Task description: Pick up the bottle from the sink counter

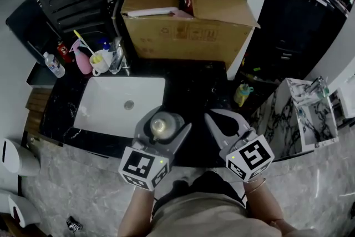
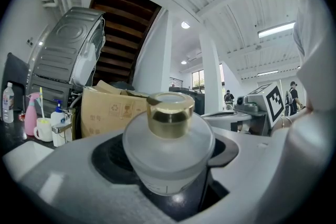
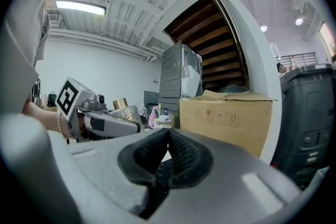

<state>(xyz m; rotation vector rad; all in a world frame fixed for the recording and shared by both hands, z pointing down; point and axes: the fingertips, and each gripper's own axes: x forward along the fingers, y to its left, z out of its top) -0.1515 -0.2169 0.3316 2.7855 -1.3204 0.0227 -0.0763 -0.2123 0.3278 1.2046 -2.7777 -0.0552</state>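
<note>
Head view first: left tongs (image 1: 166,135) sit over the front edge of the black counter (image 1: 194,91), clamped round the bottle (image 1: 160,126). It is a frosted one with a gold cap, upright, just in front of the white sink (image 1: 105,111). My right tongs (image 1: 213,117) hang beside them, a little apart, pinched together with nothing in them. Behind the sink I see a pink sprayer (image 1: 83,61), a cup (image 1: 100,62) and the tap (image 1: 117,55) bunched close together. A big box (image 1: 188,14) stands at the back of the counter with its flaps open. Left gripper view next: the bottle fills the middle of my picture, and both jaws press on its round body, one at either side. The cap stands clear above them. Dark counter shows under the bottle, and I cannot tell whether its base touches that or hangs just off it. The box, the sprayer and the cup show behind it, off to the left. Right gripper view last: the two ribbed pads meet tip to tip, with nothing caught between them. Past them on the left I see the left tongs side on, the gold cap poking up between their jaws. The box sits to the right, beyond the pads.
</note>
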